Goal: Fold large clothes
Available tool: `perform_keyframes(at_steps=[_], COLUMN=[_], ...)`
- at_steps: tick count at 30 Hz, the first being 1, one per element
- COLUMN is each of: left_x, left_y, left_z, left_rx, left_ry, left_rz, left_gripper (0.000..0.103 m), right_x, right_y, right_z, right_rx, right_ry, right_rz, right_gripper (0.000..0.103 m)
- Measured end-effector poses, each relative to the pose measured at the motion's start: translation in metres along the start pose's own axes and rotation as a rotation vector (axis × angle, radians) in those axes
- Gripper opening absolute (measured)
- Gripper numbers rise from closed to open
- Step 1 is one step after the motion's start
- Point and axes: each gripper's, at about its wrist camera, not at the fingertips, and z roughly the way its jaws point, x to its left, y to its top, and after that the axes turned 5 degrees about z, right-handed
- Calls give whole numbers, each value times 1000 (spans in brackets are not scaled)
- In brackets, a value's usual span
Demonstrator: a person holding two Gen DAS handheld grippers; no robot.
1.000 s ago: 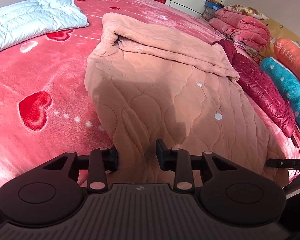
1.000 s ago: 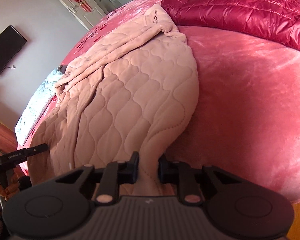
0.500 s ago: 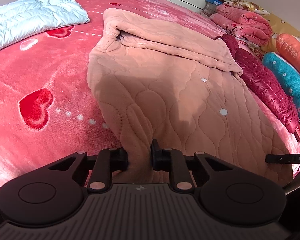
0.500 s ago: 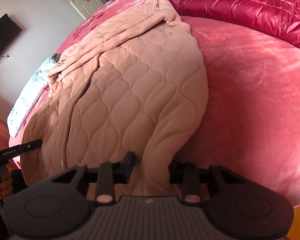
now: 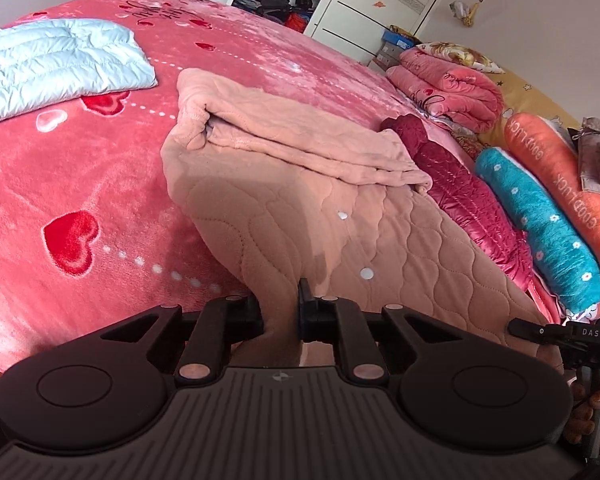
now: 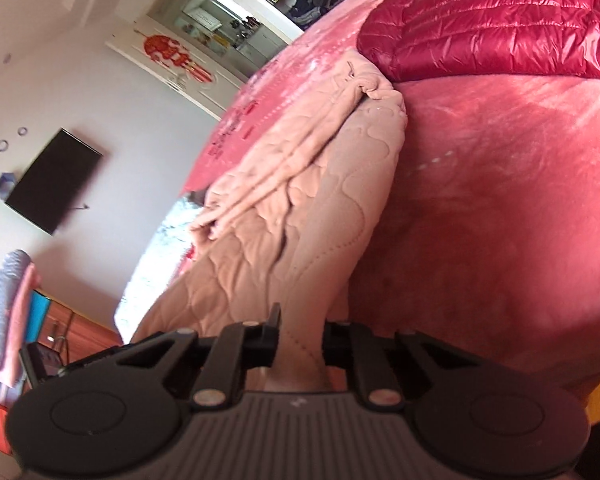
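Bed w/ pink heart blanket (image 5: 80, 184) carries the peach quilted garment (image 5: 300, 208), spread across the middle, its top part folded over. Left tool (image 5: 280, 316) is nearly together, clamped on the garment's near hem; right tool (image 6: 300, 340) likewise pinches a bunched hem edge, prob. the opposite corner. Vs 1 s ago: left was wide apart and has since closed on fabric, and the right view has tilted, w/ cloth lifted and creased.

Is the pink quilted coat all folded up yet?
Partly. The coat has its top folded over, but its lower part lies spread on the bed.
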Motion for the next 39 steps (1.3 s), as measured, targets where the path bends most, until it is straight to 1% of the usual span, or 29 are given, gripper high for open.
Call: perform_keyframes(at_steps=[3,7,10,13,16,19,22,23,25,28,30,33,37,39], left_x=[1,9,17,24,35,47,58,61,67,76,80,86,102,107], left_y=[-5,-11,-15,-15,-7,9,31,38,55,78,94,113,126,131], left_z=[-18,-46,-62,-70,-66,-54,-35,-29,-16,7,28,60,97,115], left_rx=[6,39,75,99,102,81,50,35,8,-25,-31,-26,-1,11], left_ry=[-19,-51,-78,-101,-137,-159,-187,-193,-193,-205,-199,-183,-153,-139], left_rz=[-7,-65,-132,-192,-300,-393,-502,-516,-532,-589,-618,-649,-709,-729], left_gripper=[14,14,14,14,14,14,15,15,16,17,17,17,17,18], right_x=[8,16,21,21,16,15,18,21,23,19,17,7,-9,-18], right_y=[-7,-20,-30,-35,-28,-9,24,31,57,92,115,141,160,167], right_z=[-15,-36,-56,-76,-79,-69,-49,-46,-35,-16,-2,28,66,82], right_rx=[-4,13,33,37,32,1,-42,-58,-103,-161,-203,-228,-243,-252], right_ry=[37,67,88,134,172,216,273,281,300,335,316,304,287,261], right_rz=[22,67,104,175,254,286,316,310,306,346,340,376,407,424], right_gripper=[9,9,9,8,8,8,9,9,9,9,9,9,9,9])
